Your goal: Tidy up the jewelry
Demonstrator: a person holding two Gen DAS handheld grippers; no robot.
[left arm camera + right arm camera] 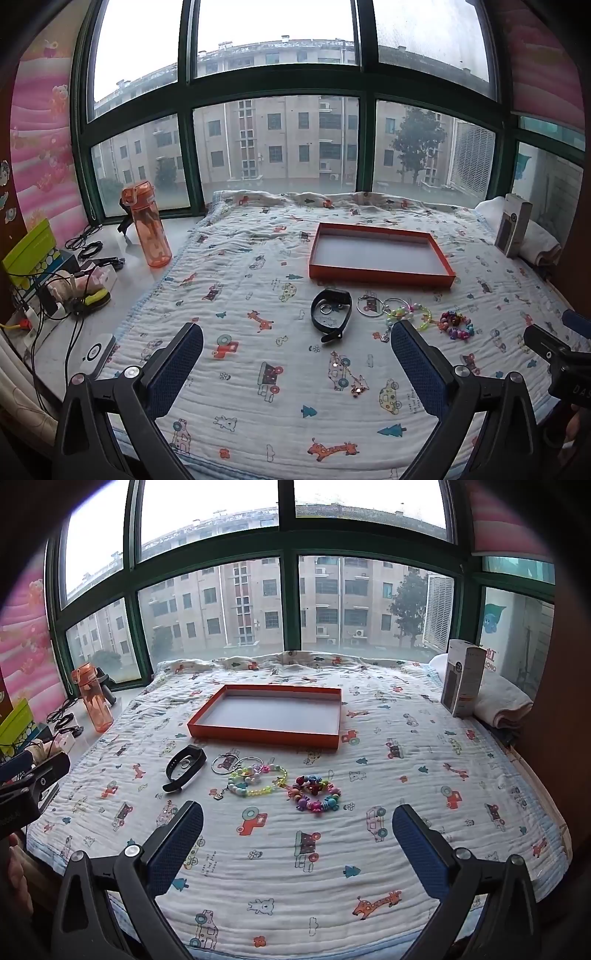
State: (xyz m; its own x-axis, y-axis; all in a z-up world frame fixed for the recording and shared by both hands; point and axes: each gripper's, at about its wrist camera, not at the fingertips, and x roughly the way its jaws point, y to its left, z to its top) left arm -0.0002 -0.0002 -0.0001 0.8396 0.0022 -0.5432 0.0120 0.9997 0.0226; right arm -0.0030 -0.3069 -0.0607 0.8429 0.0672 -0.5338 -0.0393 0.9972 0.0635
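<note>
An empty orange tray lies on the cartoon-print quilt. In front of it is a row of jewelry: a black wristband around a small silver ring, two silver hoops, a pastel bead bracelet and a chunky multicoloured bead bracelet. Nearer to me lies a thin gold chain. My left gripper and right gripper hover above the quilt short of the row. Both are open and hold nothing.
An orange water bottle stands on the sill at left, beside cables, a power strip and boxes. An upright carton and a folded towel sit at the right. The window runs along the far side.
</note>
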